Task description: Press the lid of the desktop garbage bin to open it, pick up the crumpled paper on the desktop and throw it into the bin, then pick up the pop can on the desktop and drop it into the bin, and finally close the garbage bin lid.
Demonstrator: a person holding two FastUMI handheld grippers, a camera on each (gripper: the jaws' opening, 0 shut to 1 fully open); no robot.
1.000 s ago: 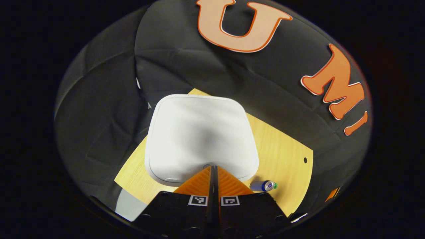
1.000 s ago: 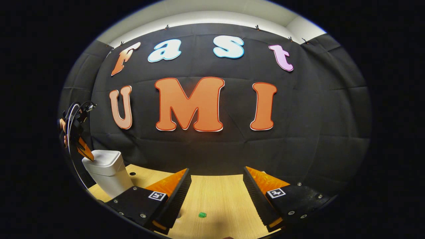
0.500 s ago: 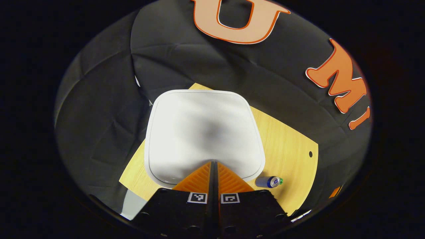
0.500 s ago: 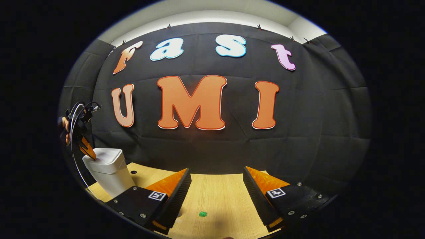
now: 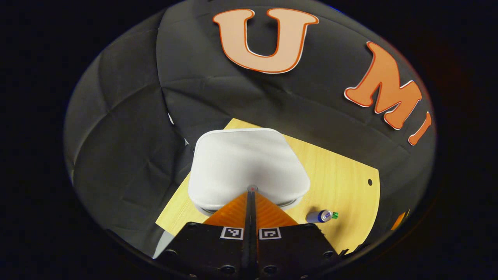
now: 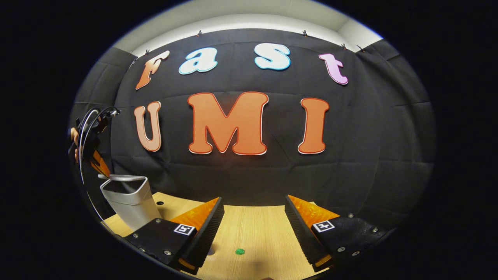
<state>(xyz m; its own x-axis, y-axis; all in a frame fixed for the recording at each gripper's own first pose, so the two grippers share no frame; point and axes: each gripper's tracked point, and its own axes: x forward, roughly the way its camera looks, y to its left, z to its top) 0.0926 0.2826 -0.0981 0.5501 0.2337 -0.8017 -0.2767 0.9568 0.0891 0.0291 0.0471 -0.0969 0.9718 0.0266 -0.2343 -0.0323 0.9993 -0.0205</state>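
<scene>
From the left gripper view my left tongs (image 5: 251,194) sit pressed together with nothing between them, their tips at the near edge of the bin lid (image 5: 249,165); my own fingers cover that edge, so I cannot tell whether they touch it. The white lid looks raised, with a dark gap under its near rim, and it hides the bin body below. To the right of the bin, apart from it, the pop can (image 5: 321,216) lies on its side on the table (image 5: 342,182), with a small green thing (image 5: 334,214) just beside its end that I cannot make out. In the right gripper view my right tongs (image 6: 253,223) are spread wide apart over bare table with nothing held, and a small green bit (image 6: 240,251) lies on the wood between them. Farther off at the left the garbage bin (image 6: 130,204) stands with its dark mouth showing, the lid tipped up at the back, and the left tongs hang just above it in a hand (image 6: 74,136), partly cut off at the edge.
</scene>
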